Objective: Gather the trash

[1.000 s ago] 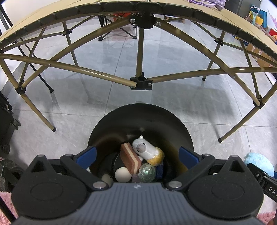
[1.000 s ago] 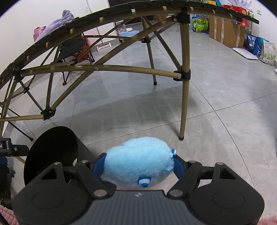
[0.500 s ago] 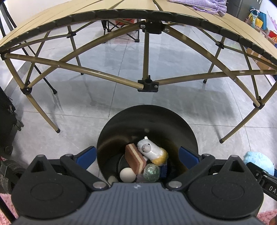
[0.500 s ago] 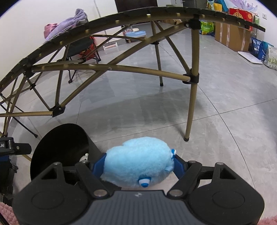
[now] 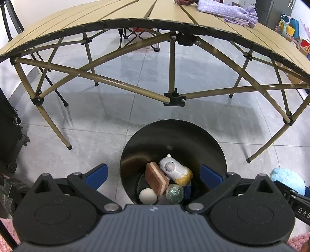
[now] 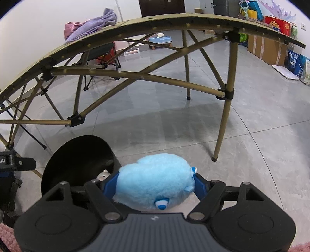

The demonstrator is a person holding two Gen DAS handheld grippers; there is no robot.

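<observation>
A black round bin (image 5: 174,139) stands on the grey tile floor, also seen in the right wrist view (image 6: 77,155). Inside lie a white alpaca plush (image 5: 175,170), a brown layered block (image 5: 156,181), a white ball (image 5: 148,195) and a greenish glass ball (image 5: 174,191). My left gripper (image 5: 153,174) is open and empty above the bin's near rim. My right gripper (image 6: 155,184) is shut on a fluffy light blue plush toy (image 6: 153,184), held just right of the bin; the toy also shows in the left wrist view (image 5: 286,179).
A folding camp table (image 5: 155,21) with tan slats and crossed legs (image 6: 222,126) stands over the floor behind the bin. A purple cloth bag (image 5: 228,9) lies on it. Black luggage (image 5: 7,126) is at left, cardboard boxes (image 6: 267,48) at far right.
Both grippers have risen and pulled back a little; the table top now shows from above in the left wrist view. The blue plush stays gripped. The bin's contents are unchanged.
</observation>
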